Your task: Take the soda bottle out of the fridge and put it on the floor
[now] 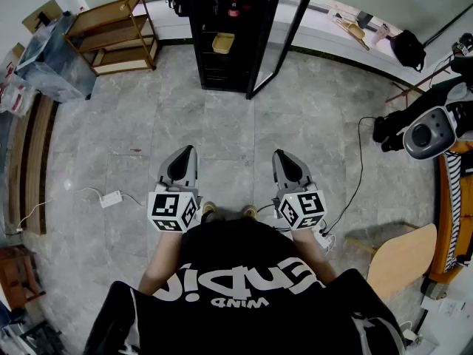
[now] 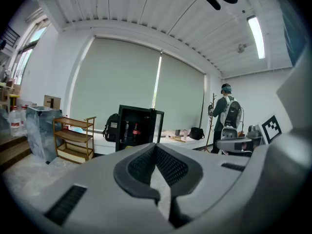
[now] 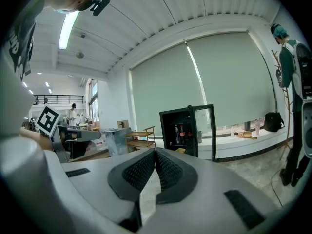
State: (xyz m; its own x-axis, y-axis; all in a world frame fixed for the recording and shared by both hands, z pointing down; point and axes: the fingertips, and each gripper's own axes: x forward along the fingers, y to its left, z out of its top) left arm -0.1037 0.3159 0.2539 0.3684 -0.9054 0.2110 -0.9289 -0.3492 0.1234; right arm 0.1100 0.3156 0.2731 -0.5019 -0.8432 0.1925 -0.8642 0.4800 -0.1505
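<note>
Approach step, nothing grasped yet. Left hand-held gripper (image 1: 186, 155) and right hand-held gripper (image 1: 285, 158) are held low by the person's waist, both with jaws together and empty, pointed at the tall black fridge (image 1: 214, 69) well ahead across the grey tiled floor (image 1: 222, 139). Its glass door (image 1: 284, 35) stands swung open. The dark red-labelled soda bottle (image 3: 182, 132) stands upright on an upper shelf inside, beside other bottles. Next move, likely: walk up, spread one gripper's jaws, reach in past the door, and clamp the bottle's body without knocking its neighbours.
</note>
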